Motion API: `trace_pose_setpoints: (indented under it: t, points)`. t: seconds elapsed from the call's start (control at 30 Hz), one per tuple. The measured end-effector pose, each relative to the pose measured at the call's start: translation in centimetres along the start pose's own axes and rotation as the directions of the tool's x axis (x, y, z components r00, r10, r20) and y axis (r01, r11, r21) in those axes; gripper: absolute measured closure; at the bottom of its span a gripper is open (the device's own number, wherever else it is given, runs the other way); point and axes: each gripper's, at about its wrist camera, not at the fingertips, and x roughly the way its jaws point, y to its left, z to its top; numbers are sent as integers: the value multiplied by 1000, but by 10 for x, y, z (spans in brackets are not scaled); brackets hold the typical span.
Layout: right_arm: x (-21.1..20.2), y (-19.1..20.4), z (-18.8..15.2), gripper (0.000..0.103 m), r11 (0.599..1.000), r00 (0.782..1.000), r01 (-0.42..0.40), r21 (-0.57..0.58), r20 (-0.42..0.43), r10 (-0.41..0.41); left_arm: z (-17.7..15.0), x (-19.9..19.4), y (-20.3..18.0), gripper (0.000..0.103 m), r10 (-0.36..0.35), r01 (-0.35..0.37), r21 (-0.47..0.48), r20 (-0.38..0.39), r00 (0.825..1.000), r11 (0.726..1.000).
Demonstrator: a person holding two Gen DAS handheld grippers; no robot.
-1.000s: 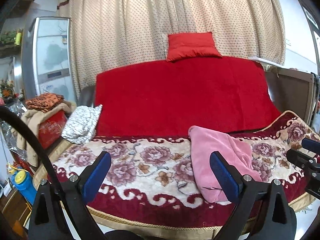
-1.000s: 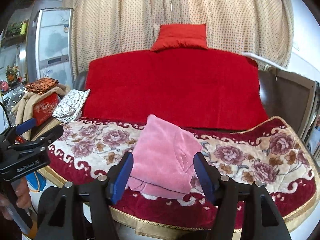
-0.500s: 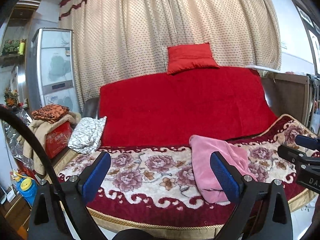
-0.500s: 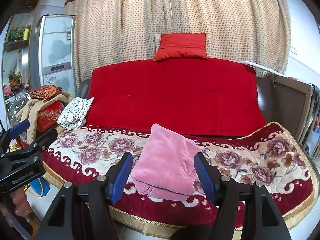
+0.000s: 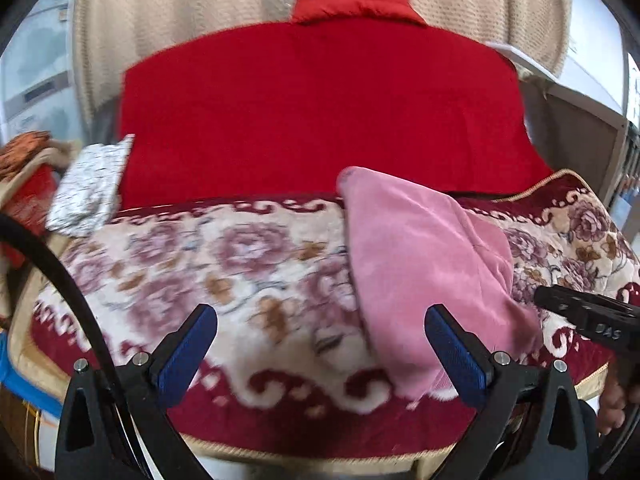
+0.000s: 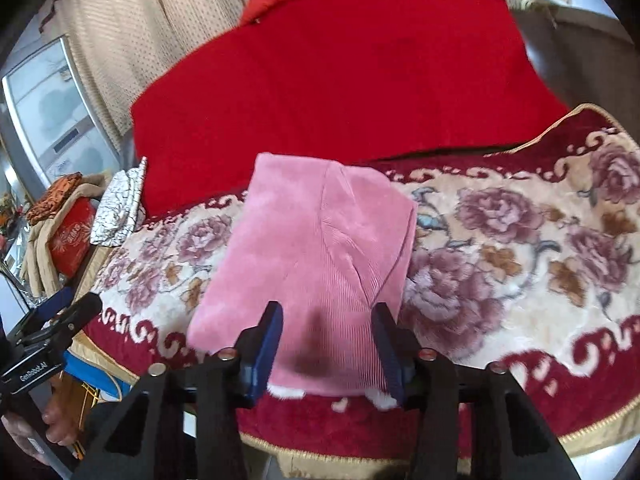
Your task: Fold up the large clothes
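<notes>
Left wrist view: the left gripper (image 5: pixel 316 350) is held wide apart, empty, above the floral sofa cover (image 5: pixel 224 264).
Right wrist view: the right gripper (image 6: pixel 326 344) is closing over the near edge of the folded pink garment (image 6: pixel 304 248); soft, thick, limp, it is judged best pinched at that edge.

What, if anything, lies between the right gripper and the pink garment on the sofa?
Nothing visible. The right gripper is closing its jaws just above the near edge of the pink garment, which lies on the flowered blanket with nothing between them. The pads do not clearly press the cloth yet.
</notes>
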Motion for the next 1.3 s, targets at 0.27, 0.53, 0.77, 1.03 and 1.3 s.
trace_pose_setpoints:
  t: [0.27,0.53,0.77,1.03,1.3]
  points:
    - [50,-2,55,63,998,999,-46,45,22,45,10,69,-38,0,-41,47,63,-92,995,997]
    - [144,-20,100,63,988,985,-22,153,-163,47,-14,104,-51,0,-63,84,155,-131,989,984]
    - [156,-24,95,64,993,989,-29,118,-143,46,-21,112,-21,0,-251,255,20,-108,962,967]
    - [85,-25,76,62,997,998,-45,61,-45,48,-4,92,-2,0,-264,264,12,-39,964,964]
    - [104,-18,36,62,1000,993,-3,27,-121,6,-11,105,-3,0,-256,259,11,-132,958,966]
